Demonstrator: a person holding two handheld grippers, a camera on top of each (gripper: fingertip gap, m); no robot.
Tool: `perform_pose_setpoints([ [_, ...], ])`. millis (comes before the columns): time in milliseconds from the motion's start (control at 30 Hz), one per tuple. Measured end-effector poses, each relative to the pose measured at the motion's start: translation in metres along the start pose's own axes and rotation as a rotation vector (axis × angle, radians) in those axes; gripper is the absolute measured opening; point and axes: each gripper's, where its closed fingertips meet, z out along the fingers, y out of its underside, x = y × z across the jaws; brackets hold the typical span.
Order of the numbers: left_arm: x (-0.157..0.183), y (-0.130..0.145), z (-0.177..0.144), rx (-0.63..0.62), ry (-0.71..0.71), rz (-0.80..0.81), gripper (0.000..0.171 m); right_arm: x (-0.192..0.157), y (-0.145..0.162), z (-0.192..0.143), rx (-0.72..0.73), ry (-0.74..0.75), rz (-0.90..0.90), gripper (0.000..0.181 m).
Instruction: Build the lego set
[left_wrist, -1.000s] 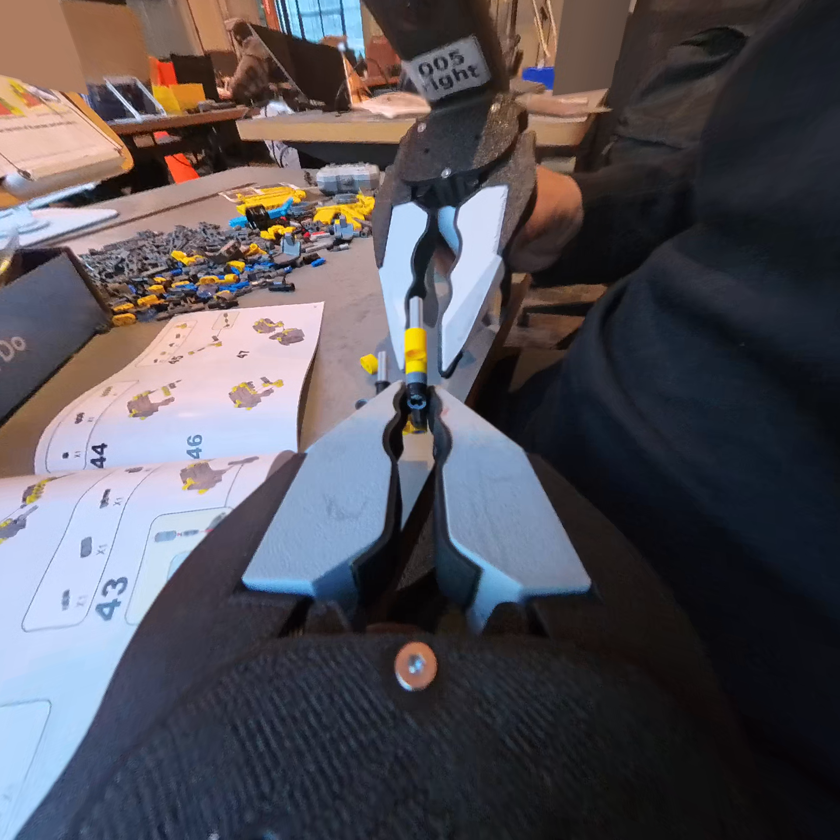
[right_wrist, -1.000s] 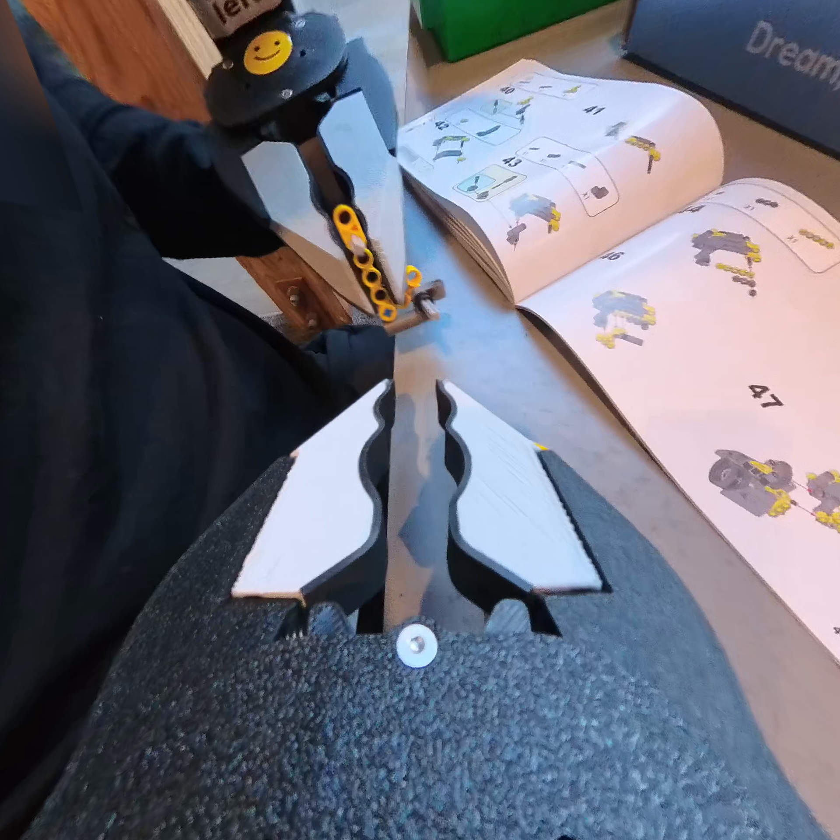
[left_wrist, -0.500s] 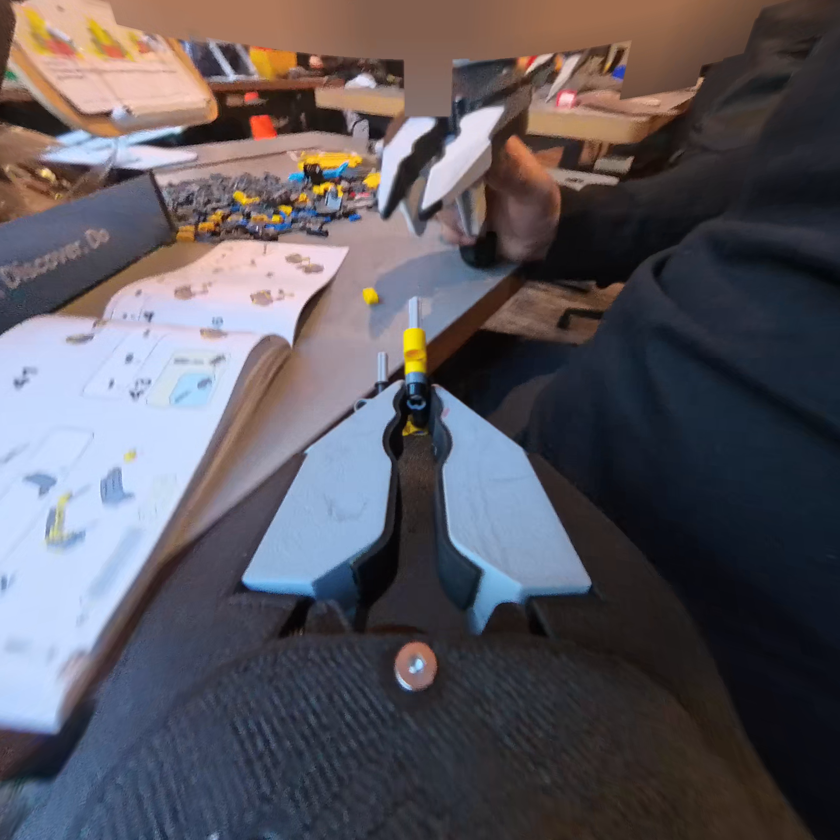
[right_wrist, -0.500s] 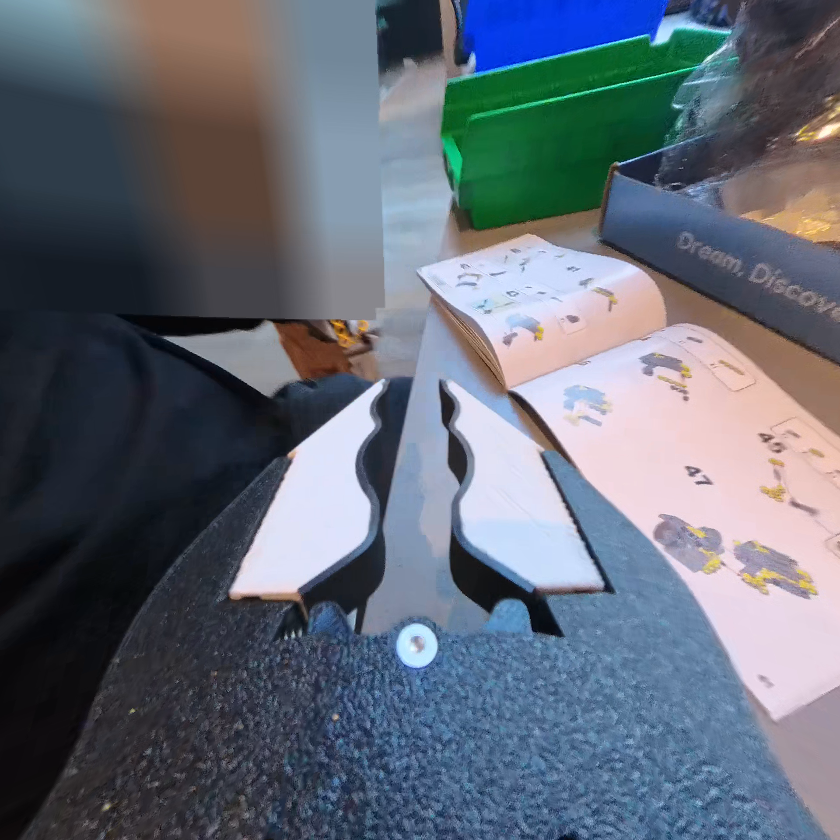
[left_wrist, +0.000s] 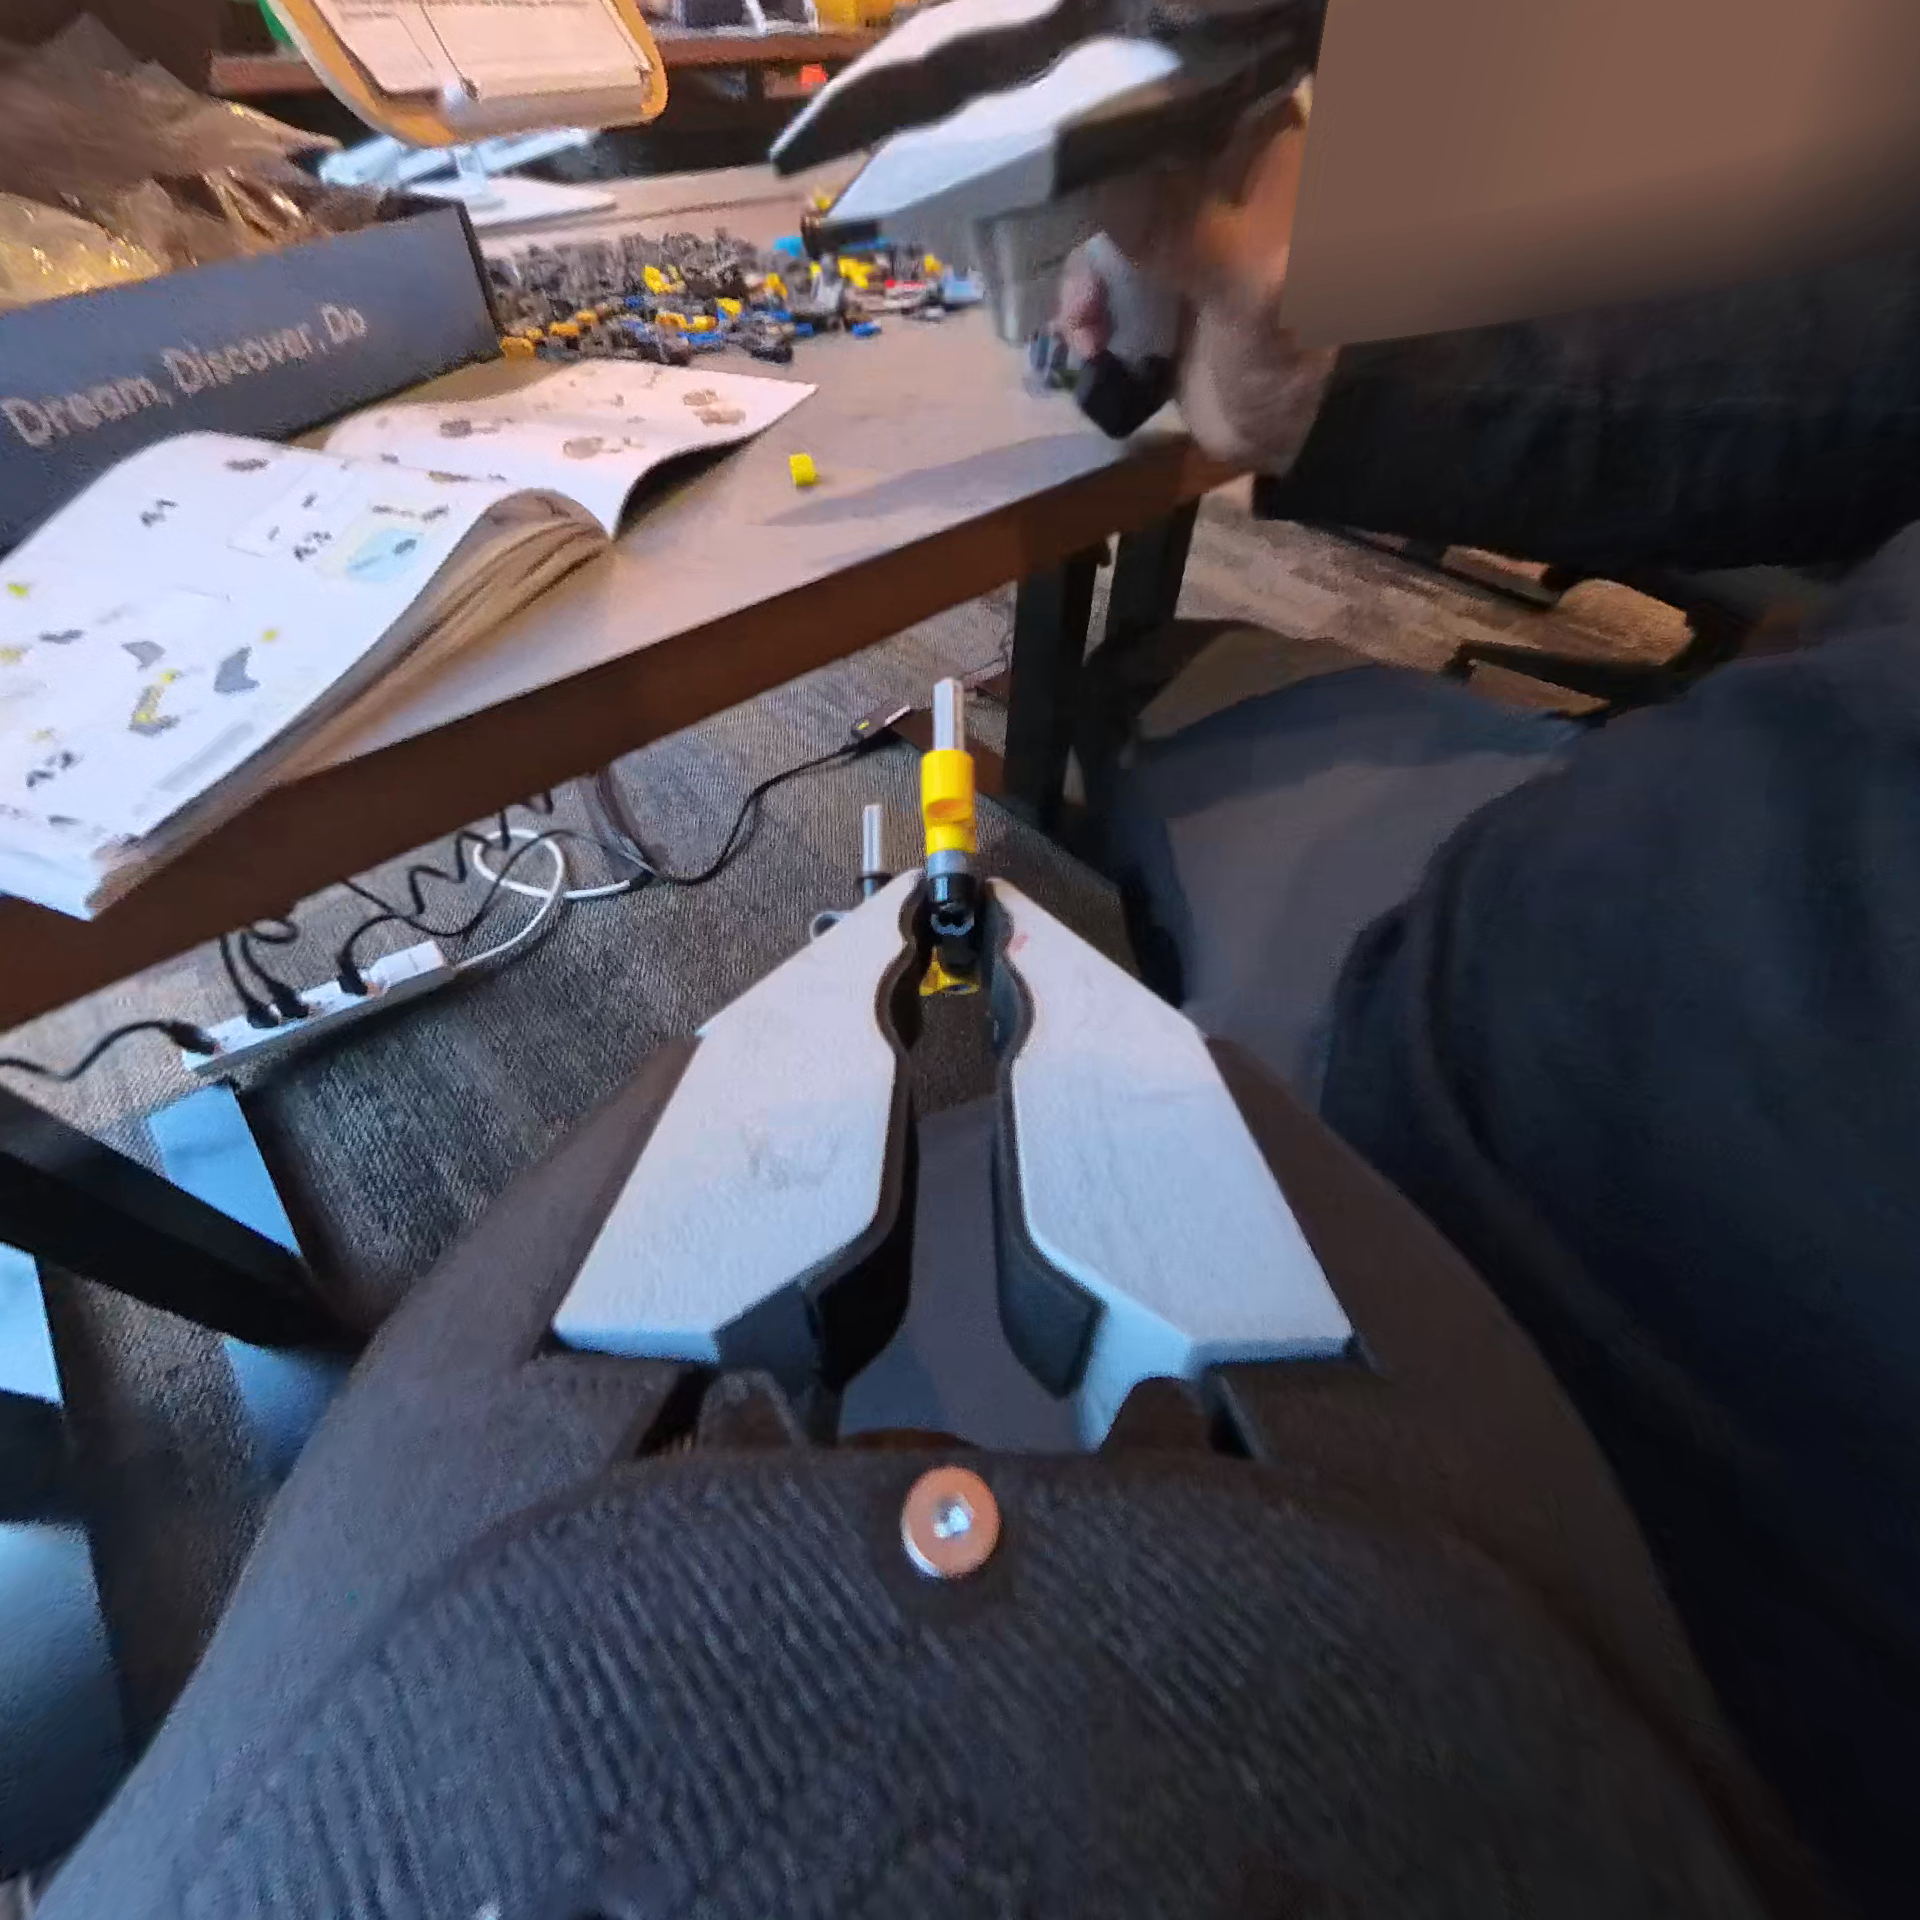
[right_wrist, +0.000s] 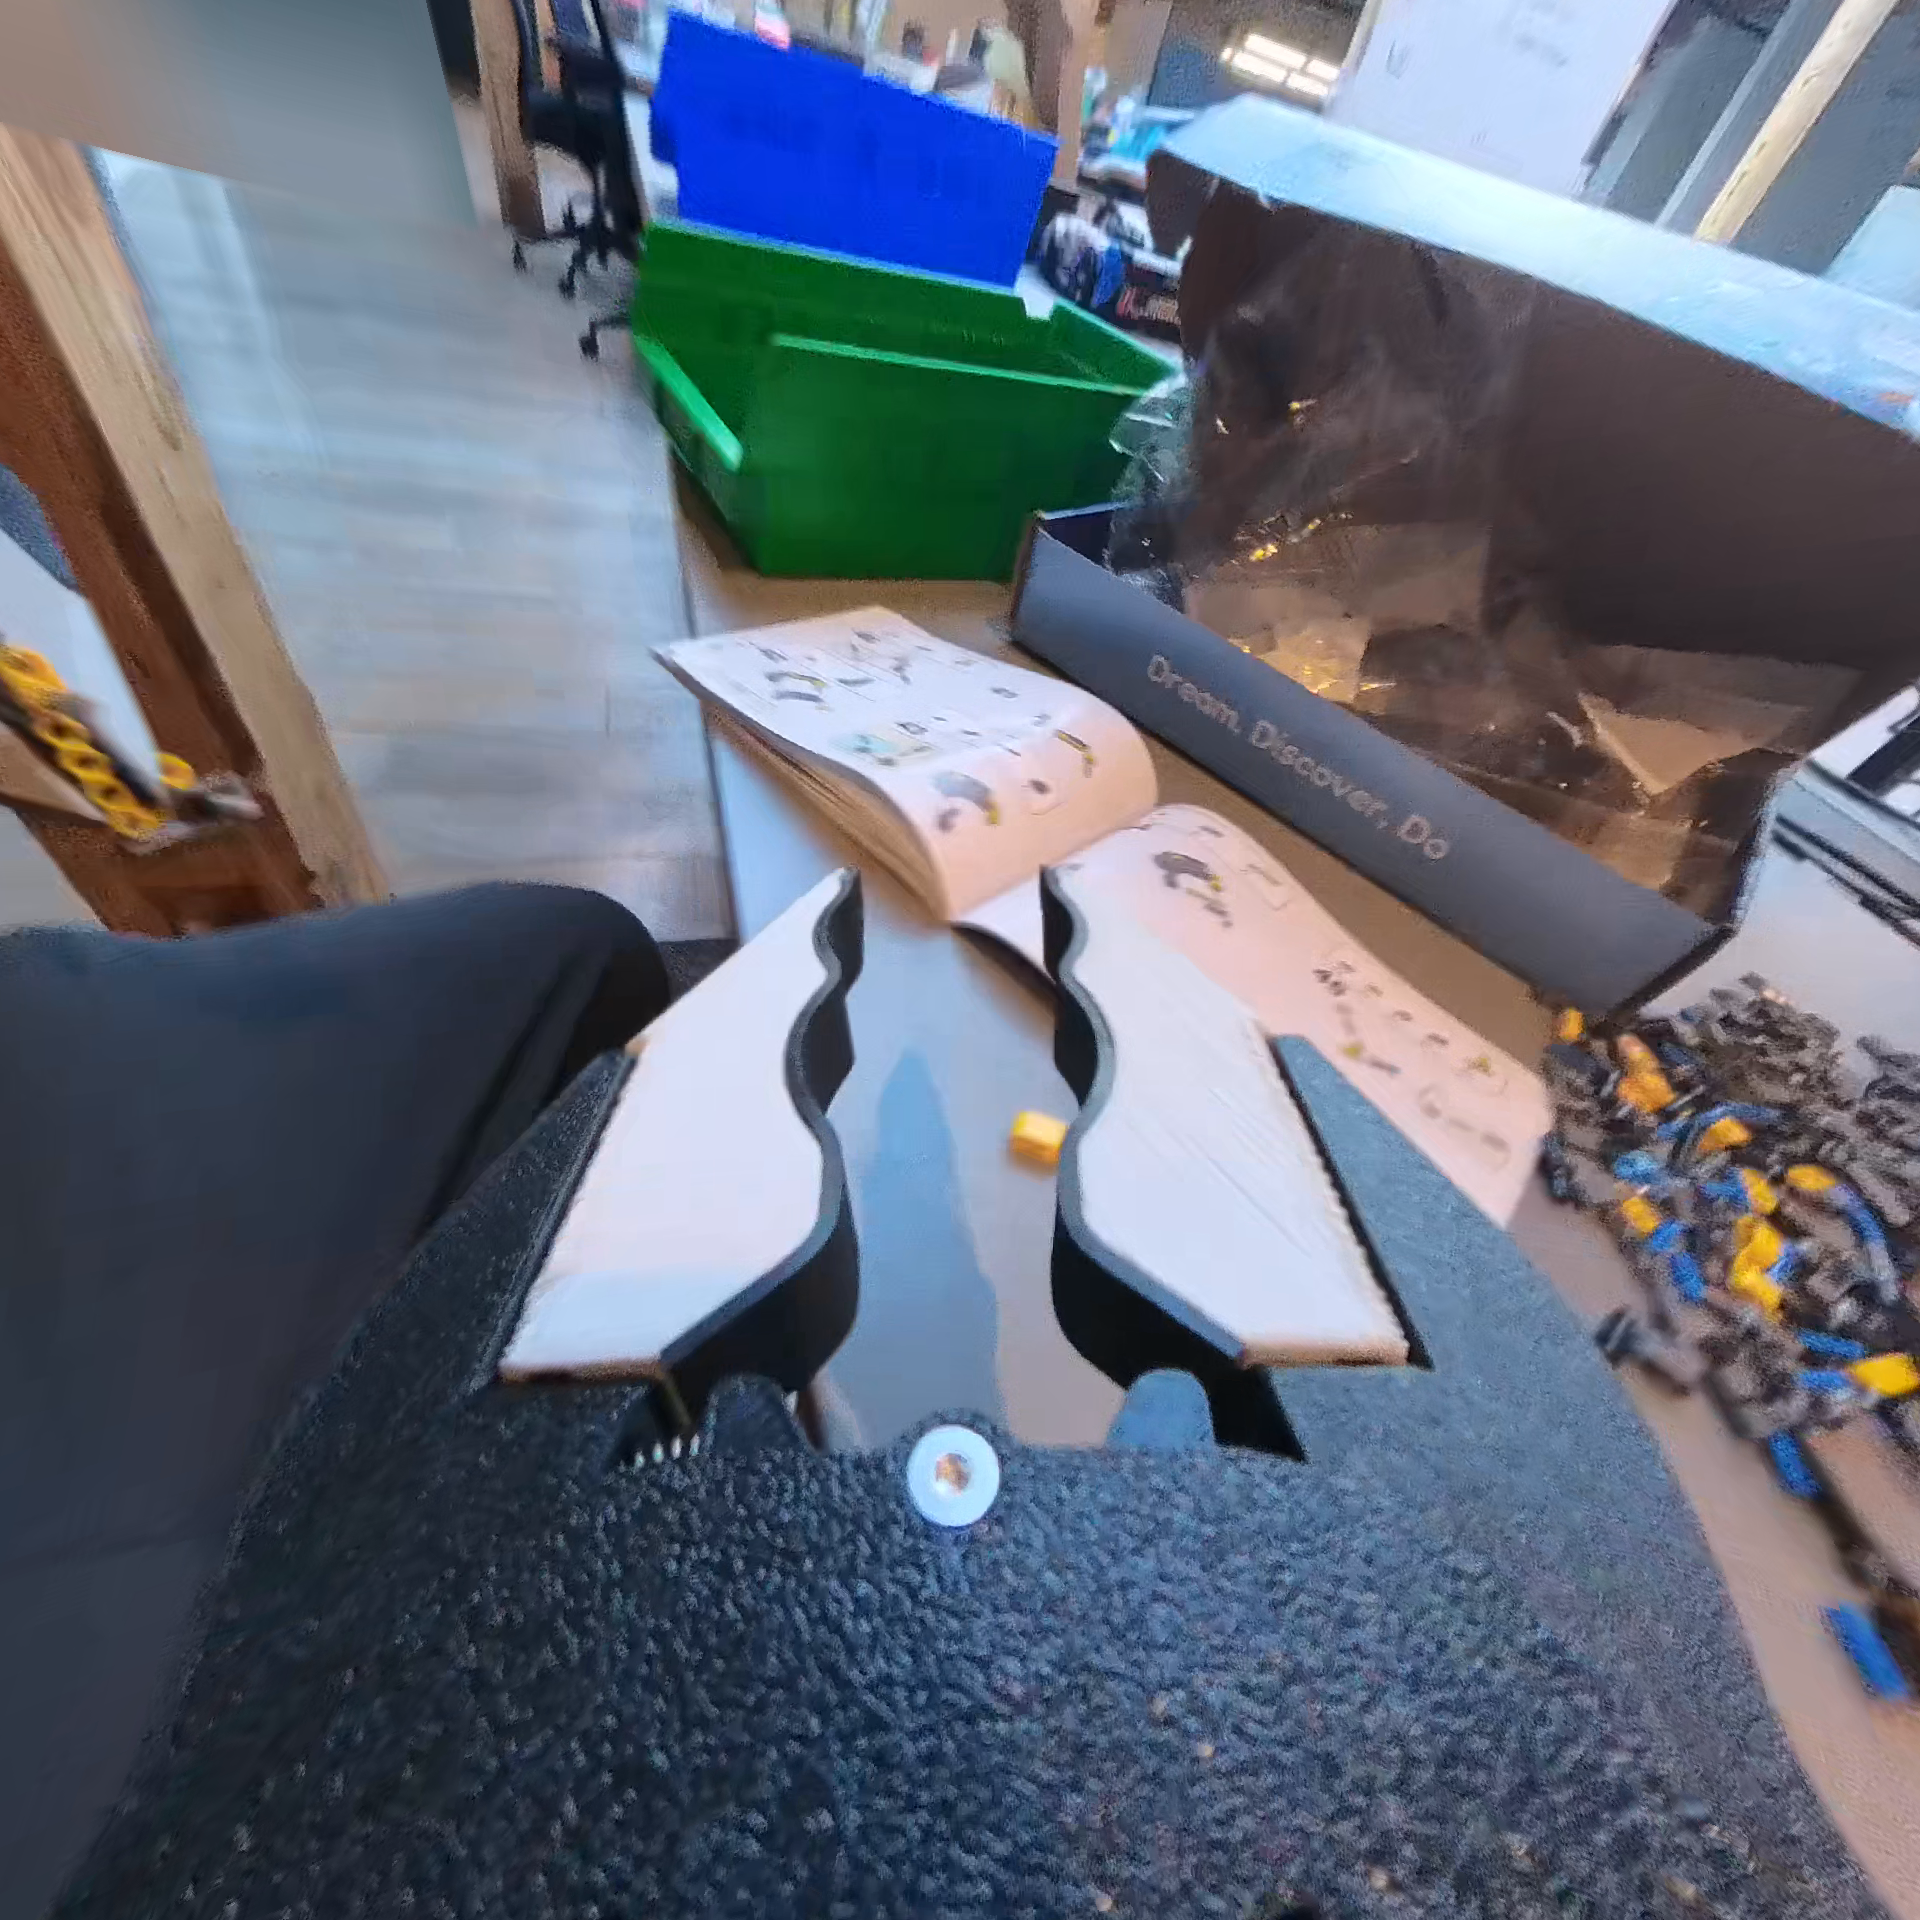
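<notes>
My left gripper (left_wrist: 951, 914) is shut on a small brick assembly (left_wrist: 945, 800): a yellow piece on a grey axle with a black pin, plus a second grey axle beside it. I hold it below the table's front edge, over the carpet, next to a person's dark-clothed lap. The left gripper and its yellow beam also show at the left edge of the right wrist view (right_wrist: 83, 769). My right gripper (right_wrist: 951, 904) is open and empty above the table (left_wrist: 914, 520). A small yellow piece (right_wrist: 1036, 1135) lies on the table between its fingers. The right gripper shows blurred in the left wrist view (left_wrist: 935, 135).
An open instruction booklet (right_wrist: 935, 748) lies on the table beside a dark box (right_wrist: 1351, 769) holding plastic bags. A pile of grey, blue and yellow parts (right_wrist: 1745, 1226) lies at the right. A green bin (right_wrist: 904, 457) stands behind. A power strip and cables (left_wrist: 343, 987) lie on the floor. There is about 20 centimetres between the tips of the two grippers.
The two grippers have parted. My left gripper dropped back below the table edge with the assembly. My right gripper lifted, swung towards the parts pile, and its jaws stand wider.
</notes>
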Motion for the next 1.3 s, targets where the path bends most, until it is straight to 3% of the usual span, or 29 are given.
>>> perform_pose_setpoints([
  [67, 0.013, 0.001, -0.004, 0.006, 0.006, 0.001, 0.007, -0.023, 0.000, -0.019, 0.018, 0.045, 0.033, 0.038],
  [200, 0.042, 0.011, -0.006, -0.015, 0.034, -0.066, 0.007, -0.057, 0.020, -0.066, 0.008, 0.219, -0.070, 0.048],
  [300, 0.067, 0.023, -0.006, -0.065, 0.058, -0.052, 0.007, -0.080, 0.066, -0.099, -0.075, 0.264, -0.142, 0.031],
  [400, 0.088, 0.029, -0.008, -0.080, 0.071, 0.001, 0.007, -0.100, 0.155, -0.112, -0.313, 0.215, -0.015, 0.040],
  [567, 0.105, 0.034, -0.002, -0.072, 0.105, 0.049, 0.007, -0.100, 0.346, -0.102, -0.838, 0.200, 0.357, 0.029],
  [633, 0.097, 0.043, 0.002, -0.101, 0.086, 0.064, 0.007, -0.086, 0.421, -0.088, -0.960, 0.247, 0.500, 0.037],
  [767, 0.064, 0.069, 0.000, -0.126, 0.002, 0.021, 0.007, -0.046, 0.546, -0.053, -0.955, 0.409, 0.758, 0.038],
  [933, 0.032, 0.093, -0.001, -0.126, -0.084, -0.009, 0.007, -0.020, 0.679, -0.049, -1.042, 0.577, 0.947, 0.034],
  [1067, -0.006, 0.098, 0.012, -0.105, -0.234, 0.016, 0.007, -0.003, 0.730, -0.033, -1.026, 0.636, 1.027, 0.038],
  [1200, -0.048, 0.105, 0.020, -0.166, -0.388, 0.114, 0.007, 0.004, 0.768, -0.024, -1.081, 0.701, 1.049, 0.038],
  [1300, -0.058, 0.108, 0.022, -0.186, -0.397, 0.138, 0.007, 0.006, 0.788, -0.024, -1.086, 0.762, 1.116, 0.038],
])
